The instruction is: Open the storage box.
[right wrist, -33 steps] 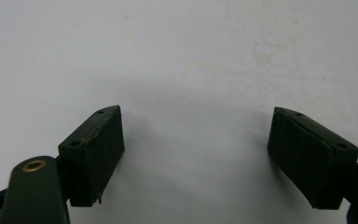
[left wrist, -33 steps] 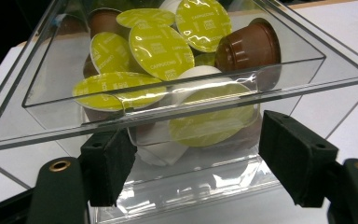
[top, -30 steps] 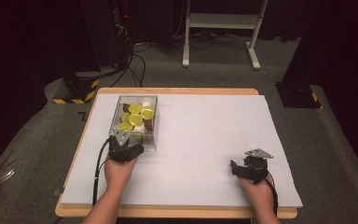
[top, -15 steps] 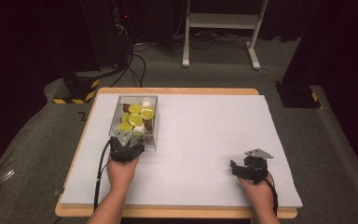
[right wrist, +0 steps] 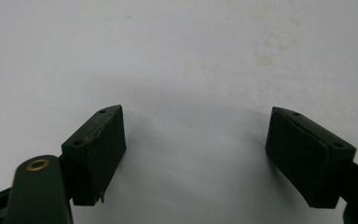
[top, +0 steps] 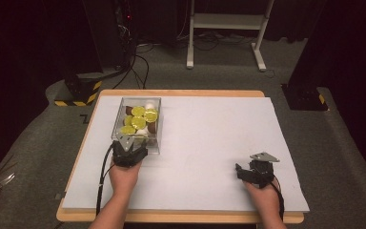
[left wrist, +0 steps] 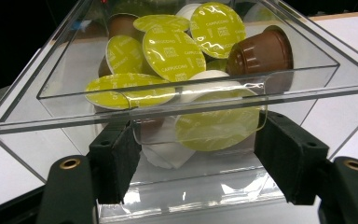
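A clear plastic box stands at the left back of the white sheet. It holds several coffee capsules with yellow-green foil lids, plus brown and white ones. My left gripper is against the box's near wall. In the left gripper view its jaws are apart, one at each edge of a clear tab on that wall; I see no pad pressing on it. Capsules and a brown one lie behind. My right gripper rests low at the right front, open over bare sheet.
The sheet covers a wooden table. Behind the table, on the grey floor, are a white stand's legs, cables and a black-and-yellow striped base. A dark post with a striped foot stands at the back right.
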`<state>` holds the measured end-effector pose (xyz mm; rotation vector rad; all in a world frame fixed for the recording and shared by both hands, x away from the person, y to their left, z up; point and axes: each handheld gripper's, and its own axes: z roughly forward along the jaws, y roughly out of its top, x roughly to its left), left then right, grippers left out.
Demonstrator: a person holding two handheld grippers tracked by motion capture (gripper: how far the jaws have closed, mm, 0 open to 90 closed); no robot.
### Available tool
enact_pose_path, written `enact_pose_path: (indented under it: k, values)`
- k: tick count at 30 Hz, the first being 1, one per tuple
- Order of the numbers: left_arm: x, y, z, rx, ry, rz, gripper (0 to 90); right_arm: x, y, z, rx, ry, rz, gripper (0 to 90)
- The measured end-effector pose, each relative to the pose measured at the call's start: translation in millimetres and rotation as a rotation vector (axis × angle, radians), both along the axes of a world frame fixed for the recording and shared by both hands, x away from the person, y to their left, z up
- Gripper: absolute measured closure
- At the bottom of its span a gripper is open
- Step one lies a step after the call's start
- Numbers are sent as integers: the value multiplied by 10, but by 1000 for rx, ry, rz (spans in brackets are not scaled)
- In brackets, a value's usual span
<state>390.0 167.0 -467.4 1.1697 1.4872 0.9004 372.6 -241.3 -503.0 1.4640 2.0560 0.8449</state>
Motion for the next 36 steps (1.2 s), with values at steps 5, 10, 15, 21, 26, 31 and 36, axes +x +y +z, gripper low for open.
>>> enact_pose_path:
  k: [5, 10, 15, 21, 26, 31, 36]
  values:
    - [-11, -2, -2, -1, -2, 3, 324, 0, 0, 0, 0, 0, 0, 198]
    - [-21, -1, -1, -3, -1, 1, 324, -1, 0, 0, 0, -1, 0, 199]
    - [-40, -3, 2, -3, 2, 3, 324, -1, 0, 0, 0, -1, 0, 200]
    - [-64, -4, 3, -3, 0, 3, 324, -1, 0, -1, 0, -1, 0, 200]
    - [-95, -2, 1, -2, 2, -1, 324, -1, 0, -1, 0, -2, 0, 200]
    - [-118, -4, 1, -4, -2, 1, 324, -1, 0, -1, 0, -1, 1, 200]
    - [-157, -3, -3, -4, -4, 0, 324, -2, 1, -2, -2, -4, 1, 203]
